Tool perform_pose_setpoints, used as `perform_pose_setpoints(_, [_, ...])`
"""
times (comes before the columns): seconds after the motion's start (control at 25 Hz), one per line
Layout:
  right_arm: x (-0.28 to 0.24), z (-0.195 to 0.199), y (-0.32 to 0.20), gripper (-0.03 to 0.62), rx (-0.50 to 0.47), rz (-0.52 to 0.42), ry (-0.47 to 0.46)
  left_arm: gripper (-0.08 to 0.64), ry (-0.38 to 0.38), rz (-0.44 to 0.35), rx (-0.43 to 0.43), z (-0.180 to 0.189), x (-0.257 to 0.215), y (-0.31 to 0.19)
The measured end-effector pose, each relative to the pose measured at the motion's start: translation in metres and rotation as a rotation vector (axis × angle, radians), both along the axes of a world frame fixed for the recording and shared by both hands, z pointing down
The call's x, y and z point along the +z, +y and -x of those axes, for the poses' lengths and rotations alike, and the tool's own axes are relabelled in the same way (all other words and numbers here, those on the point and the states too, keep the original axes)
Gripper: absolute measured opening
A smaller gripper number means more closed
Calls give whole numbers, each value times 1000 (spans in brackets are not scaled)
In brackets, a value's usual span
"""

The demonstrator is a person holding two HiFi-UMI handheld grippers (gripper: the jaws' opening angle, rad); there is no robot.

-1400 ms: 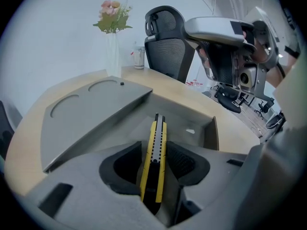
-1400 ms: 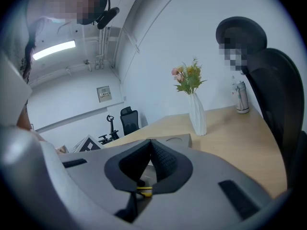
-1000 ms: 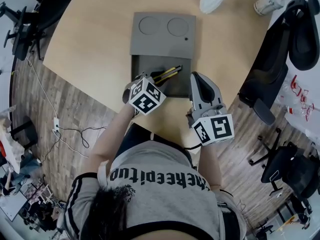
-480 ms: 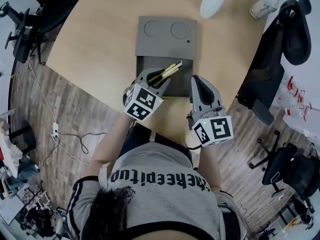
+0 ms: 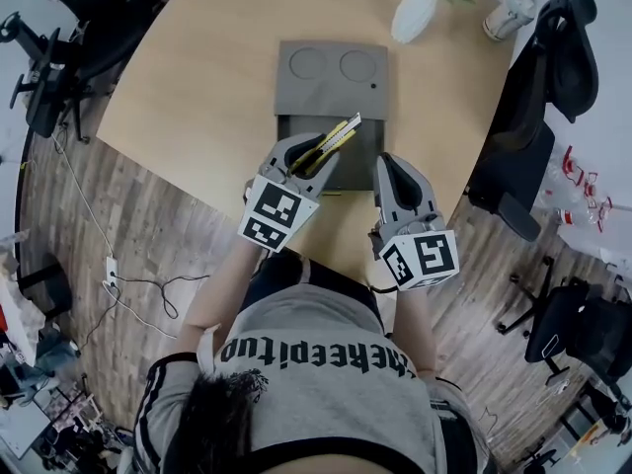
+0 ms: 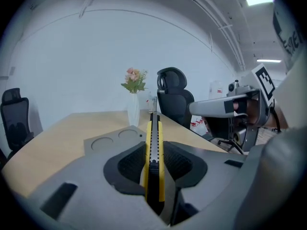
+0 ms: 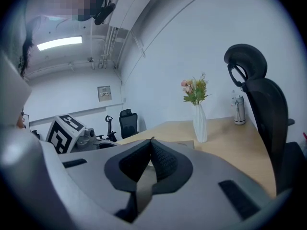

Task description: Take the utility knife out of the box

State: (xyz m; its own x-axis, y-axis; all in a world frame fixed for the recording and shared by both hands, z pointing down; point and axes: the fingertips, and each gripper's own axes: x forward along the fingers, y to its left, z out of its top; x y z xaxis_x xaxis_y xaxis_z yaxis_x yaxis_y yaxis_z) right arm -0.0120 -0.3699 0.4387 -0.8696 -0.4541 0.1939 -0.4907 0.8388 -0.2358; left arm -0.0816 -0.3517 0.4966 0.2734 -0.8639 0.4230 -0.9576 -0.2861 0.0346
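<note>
lifting is the change to note: the left gripper (image 5: pixel 308 158) has come up from the tray of the box (image 5: pixel 365 174), and the utility knife (image 5: pixel 334 138) has come up with it. a second ago the yellow and black knife lay low inside the tray; now it rides higher in the head view, its far end pointing to 1 o'clock and reaching over the tray's back edge toward the open lid (image 5: pixel 331 67). the left gripper view shows the jaws clamped on the knife's black rear part, one pad on each side, with the blade end sticking straight out ahead and the table (image 5: pixel 197 87) and the vase (image 5: pixel 415 13) well beyond it. the right gripper (image 5: pixel 393 168) has hardly shifted; it sits at about 5 o'clock of the tray, jaws closed together with nothing between them. by my reading the knife is already free of the tray and the take-out is nearly done; what remains is to carry it clear of the box, likely toward 7 o'clock, and set it on the table
</note>
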Motion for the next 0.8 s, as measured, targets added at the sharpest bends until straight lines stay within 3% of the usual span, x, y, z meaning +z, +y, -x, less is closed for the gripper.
perform_pose_setpoints(0.36, [-13,8,21,8,30,-35,3,127,59,-147,-19,11,-55,19])
perform_pose_setpoints(0.8, [-34,17,55,8,56,-106,19,127,96,-268,-38,27,-94,57])
